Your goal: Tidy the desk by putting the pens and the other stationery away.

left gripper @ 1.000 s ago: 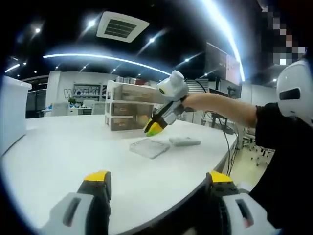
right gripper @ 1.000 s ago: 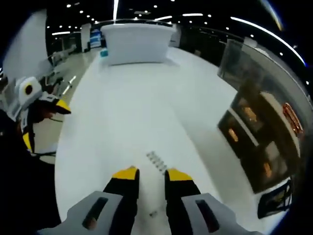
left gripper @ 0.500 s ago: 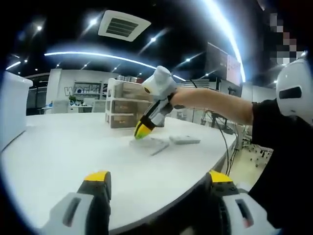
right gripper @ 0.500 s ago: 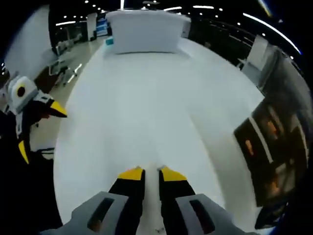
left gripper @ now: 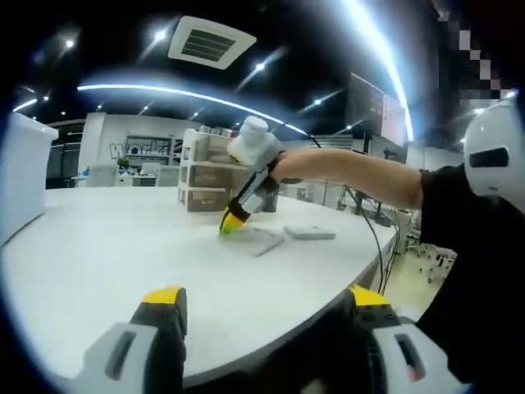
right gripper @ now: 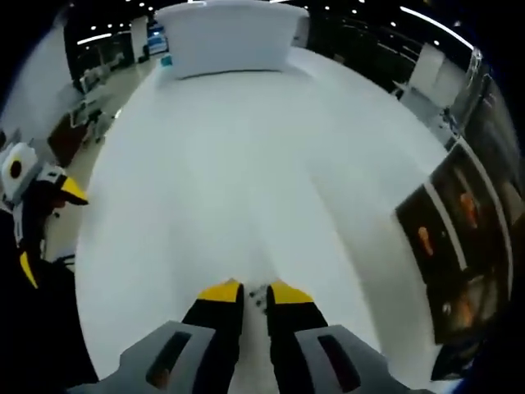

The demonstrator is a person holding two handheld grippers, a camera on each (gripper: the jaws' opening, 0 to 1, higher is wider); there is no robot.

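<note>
A white round surface lies under a dark ceiling. At the bottom of the left gripper view, the left tool is spread wide. Past it, mid-frame, the right tool tips onto a clear flat case — its jaws almost together around a small staple strip. Behind stands a drawer unit.

Between the tips of the right tongs a small object is glimpsed, too small and blurred to be named, and whether it is gripped cannot be told. The bodies of these tongs are cut off by the lower edge. In the left gripper view, the tips of the right tongs are pressed to a flat clear tray on the surface; what lies under them is hidden. Contents of the drawer unit behind them are blurred beyond reading.
</note>
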